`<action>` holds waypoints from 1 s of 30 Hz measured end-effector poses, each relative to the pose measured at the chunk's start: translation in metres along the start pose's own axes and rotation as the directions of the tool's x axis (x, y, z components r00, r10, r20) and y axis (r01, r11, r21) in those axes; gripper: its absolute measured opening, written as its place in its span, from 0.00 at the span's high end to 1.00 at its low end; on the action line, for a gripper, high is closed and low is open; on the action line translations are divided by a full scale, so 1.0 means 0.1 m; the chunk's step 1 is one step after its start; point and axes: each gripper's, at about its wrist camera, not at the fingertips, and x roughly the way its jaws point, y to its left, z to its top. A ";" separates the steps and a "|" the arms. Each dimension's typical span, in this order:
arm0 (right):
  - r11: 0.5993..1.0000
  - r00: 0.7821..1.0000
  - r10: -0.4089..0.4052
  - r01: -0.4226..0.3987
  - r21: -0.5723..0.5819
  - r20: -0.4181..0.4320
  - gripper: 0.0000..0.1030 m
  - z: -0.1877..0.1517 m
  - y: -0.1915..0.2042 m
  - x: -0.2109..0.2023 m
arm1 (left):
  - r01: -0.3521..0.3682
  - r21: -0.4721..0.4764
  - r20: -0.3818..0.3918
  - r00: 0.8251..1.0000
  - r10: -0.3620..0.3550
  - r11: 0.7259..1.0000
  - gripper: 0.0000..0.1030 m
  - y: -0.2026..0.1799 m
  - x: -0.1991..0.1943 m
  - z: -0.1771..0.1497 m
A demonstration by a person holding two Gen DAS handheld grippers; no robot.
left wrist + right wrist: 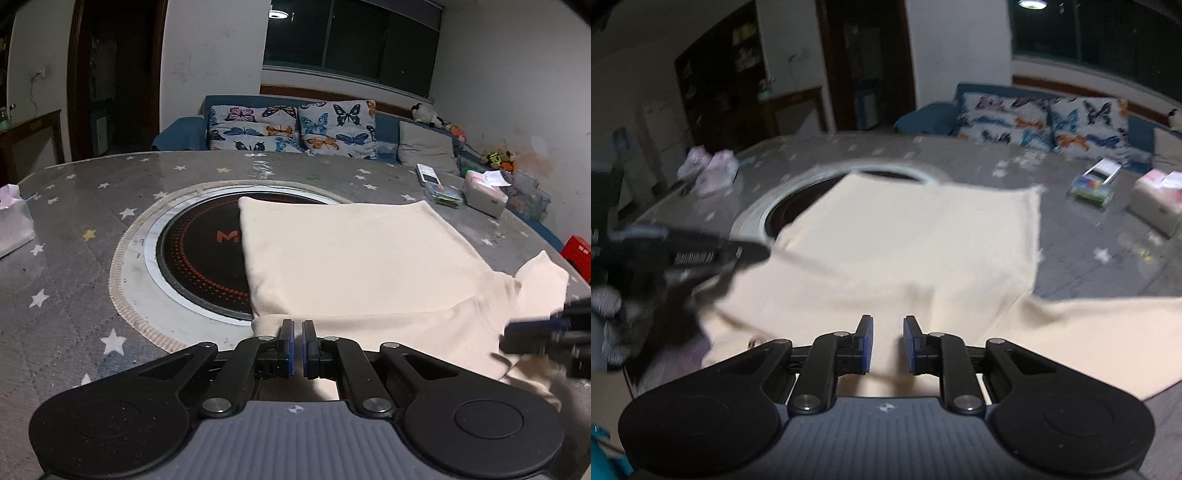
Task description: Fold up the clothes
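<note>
A cream garment [351, 258] lies folded flat on the grey star-patterned table [74, 206], partly over a round black cooktop [199, 258]. My left gripper [298, 324] is shut at the garment's near left edge, and the fabric fold sits right at its pads. In the right wrist view the left gripper [759, 251] shows blurred at the garment's [905, 240] left corner, with a crease running from it. My right gripper [888, 322] hovers over the near part of the cloth, pads apart, cloth showing in the gap below. In the left wrist view the right gripper [511, 332] is a blur beside a sleeve.
A tissue box [484, 192], a white remote [426, 173] and a small packet [443, 194] sit at the table's far right. A pink-white bag [11, 221] is at the left edge and a red box [578, 254] at the right. A sofa with butterfly cushions [291, 127] stands behind.
</note>
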 end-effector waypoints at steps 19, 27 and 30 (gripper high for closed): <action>0.943 0.977 -0.204 0.178 0.280 0.065 0.83 -0.17 -0.90 -0.57 | 0.171 0.116 -0.076 0.984 -0.163 0.978 0.95 -0.87 0.33 0.14; 0.793 0.916 -0.401 0.334 0.510 0.023 0.78 -0.40 -1.79 -0.73 | 0.159 0.131 -0.064 0.986 -0.152 0.979 0.90 -0.93 0.32 0.17; 0.726 0.888 -0.461 0.375 0.576 0.002 0.78 -0.46 -2.10 -0.74 | 0.156 0.133 -0.052 0.987 -0.150 0.979 0.90 -0.94 0.27 0.19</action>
